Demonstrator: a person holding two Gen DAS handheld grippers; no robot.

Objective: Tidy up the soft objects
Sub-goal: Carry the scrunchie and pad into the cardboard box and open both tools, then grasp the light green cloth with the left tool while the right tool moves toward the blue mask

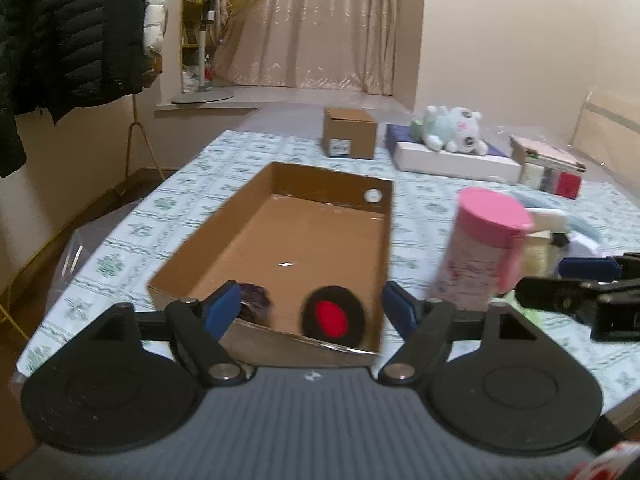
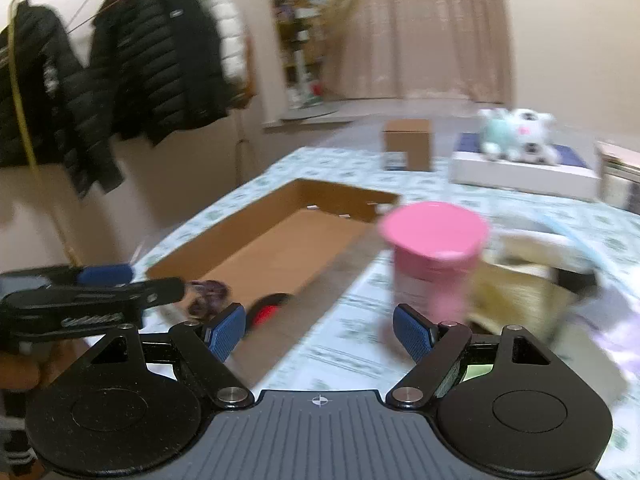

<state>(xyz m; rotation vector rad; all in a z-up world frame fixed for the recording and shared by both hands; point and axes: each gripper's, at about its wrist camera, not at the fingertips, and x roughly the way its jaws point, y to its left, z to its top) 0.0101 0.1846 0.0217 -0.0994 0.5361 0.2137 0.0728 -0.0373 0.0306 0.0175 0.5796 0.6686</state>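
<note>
Both grippers stand with fingers wide and nothing between them: the left gripper (image 1: 310, 306) over the near end of the shallow open brown cardboard box (image 1: 224, 236) on the patterned bedspread (image 1: 168, 200), the right gripper (image 2: 318, 330) just beyond the box's right wall. Inside the box, against its near wall, lie a round black felt piece with a red centre (image 1: 334, 317) and, toward the near left corner, a small dark purple soft item (image 1: 256, 300). The remaining heap of pale soft fabrics (image 2: 528, 280) lies right of the box, behind an upright pink-lidded canister (image 2: 434, 258), nearer the right gripper, which is judged better placed for the next pick.
</note>
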